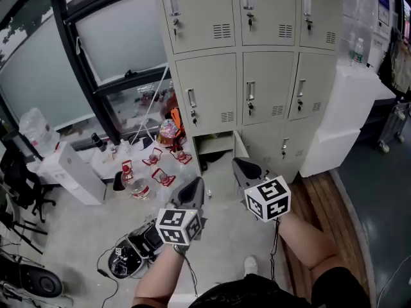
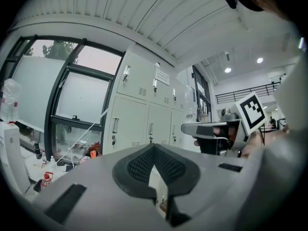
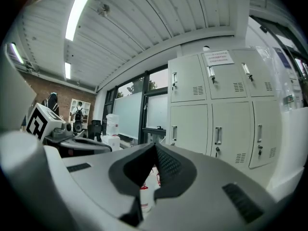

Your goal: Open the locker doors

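Grey floor (image 1: 77,230) below beige lockers (image 1: 270,88); left tongs (image 1: 194,183) and right tongs (image 1: 243,167) pressed together.

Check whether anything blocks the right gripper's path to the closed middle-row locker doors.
Nothing visible does. The right gripper, jaws shut, faces the middle-row locker doors across open air. The bottles on the floor sit left of the lockers, out of the path.
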`<action>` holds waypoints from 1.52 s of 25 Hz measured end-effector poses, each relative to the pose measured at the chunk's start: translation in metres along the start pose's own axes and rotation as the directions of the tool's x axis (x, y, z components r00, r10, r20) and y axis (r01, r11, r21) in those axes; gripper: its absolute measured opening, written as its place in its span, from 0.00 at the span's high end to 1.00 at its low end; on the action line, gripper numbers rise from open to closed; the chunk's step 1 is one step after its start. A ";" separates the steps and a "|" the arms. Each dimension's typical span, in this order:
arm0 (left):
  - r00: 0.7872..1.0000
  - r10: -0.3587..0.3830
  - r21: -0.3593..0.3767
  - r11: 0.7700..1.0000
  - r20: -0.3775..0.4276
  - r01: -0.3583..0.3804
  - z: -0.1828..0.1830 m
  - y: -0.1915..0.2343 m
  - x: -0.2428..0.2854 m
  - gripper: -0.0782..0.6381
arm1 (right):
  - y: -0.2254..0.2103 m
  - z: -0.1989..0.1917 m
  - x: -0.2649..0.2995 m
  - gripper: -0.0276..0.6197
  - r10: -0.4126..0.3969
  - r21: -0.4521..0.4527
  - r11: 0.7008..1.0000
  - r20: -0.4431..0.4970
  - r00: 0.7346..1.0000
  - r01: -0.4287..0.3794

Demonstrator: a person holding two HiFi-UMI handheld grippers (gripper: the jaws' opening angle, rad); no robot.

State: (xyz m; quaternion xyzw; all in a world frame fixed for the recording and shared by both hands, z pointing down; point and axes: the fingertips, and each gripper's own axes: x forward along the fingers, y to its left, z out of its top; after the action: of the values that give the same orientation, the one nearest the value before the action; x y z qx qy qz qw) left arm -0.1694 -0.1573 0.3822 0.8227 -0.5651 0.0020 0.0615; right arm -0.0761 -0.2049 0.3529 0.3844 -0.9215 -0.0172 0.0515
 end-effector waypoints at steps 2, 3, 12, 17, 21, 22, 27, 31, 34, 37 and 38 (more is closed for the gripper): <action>1.000 0.008 0.003 1.000 0.013 -0.008 0.012 0.000 0.013 0.89 | -0.011 0.009 0.009 0.96 0.010 0.011 1.000 0.007 1.000 -0.010; 1.000 0.013 0.005 1.000 0.020 -0.013 0.018 0.001 0.019 0.89 | -0.016 0.014 0.013 0.96 0.015 0.015 1.000 0.010 1.000 -0.015; 0.996 0.041 0.076 0.996 0.074 -0.047 0.075 0.005 0.071 0.89 | -0.059 0.065 0.046 0.96 0.086 0.008 0.996 0.053 0.995 -0.086; 0.989 0.101 0.214 0.969 0.105 -0.122 0.100 0.017 0.092 0.89 | -0.084 0.082 0.060 0.96 0.112 -0.002 0.994 0.074 0.991 -0.112; 0.966 0.207 0.213 0.948 0.154 -0.238 0.116 0.052 0.097 0.89 | -0.095 0.084 0.071 0.96 0.140 -0.011 0.990 0.078 0.987 -0.140; 0.959 0.233 0.194 0.945 0.161 -0.262 0.121 0.061 0.097 0.89 | -0.097 0.086 0.073 0.96 0.149 -0.017 0.989 0.080 0.986 -0.148; 0.937 0.304 0.158 0.930 0.170 -0.331 0.141 0.076 0.096 0.89 | -0.108 0.103 0.080 0.96 0.193 -0.045 0.981 0.110 0.975 -0.189; 0.942 0.290 0.048 0.952 0.171 -0.302 0.163 0.070 0.104 0.89 | -0.114 0.123 0.083 0.96 0.219 -0.062 0.975 0.142 0.965 -0.212; 0.945 0.282 0.030 0.956 0.167 -0.290 0.177 0.064 0.109 0.89 | -0.115 0.139 0.086 0.96 0.237 -0.067 0.971 0.162 0.958 -0.229; 0.947 0.269 0.037 0.959 0.174 -0.279 0.193 0.053 0.116 0.89 | -0.118 0.156 0.089 0.96 0.253 -0.064 0.967 0.173 0.952 -0.245; 0.948 0.266 0.045 0.960 0.176 -0.278 0.198 0.050 0.118 0.89 | -0.119 0.160 0.089 0.96 0.258 -0.061 0.966 0.175 0.950 -0.251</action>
State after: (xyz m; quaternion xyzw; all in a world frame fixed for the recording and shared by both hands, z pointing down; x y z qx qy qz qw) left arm -0.1864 -0.3052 0.1990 0.7358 -0.6758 -0.0393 -0.0159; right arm -0.0717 -0.3535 0.1922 0.2582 -0.9638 -0.0627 -0.0235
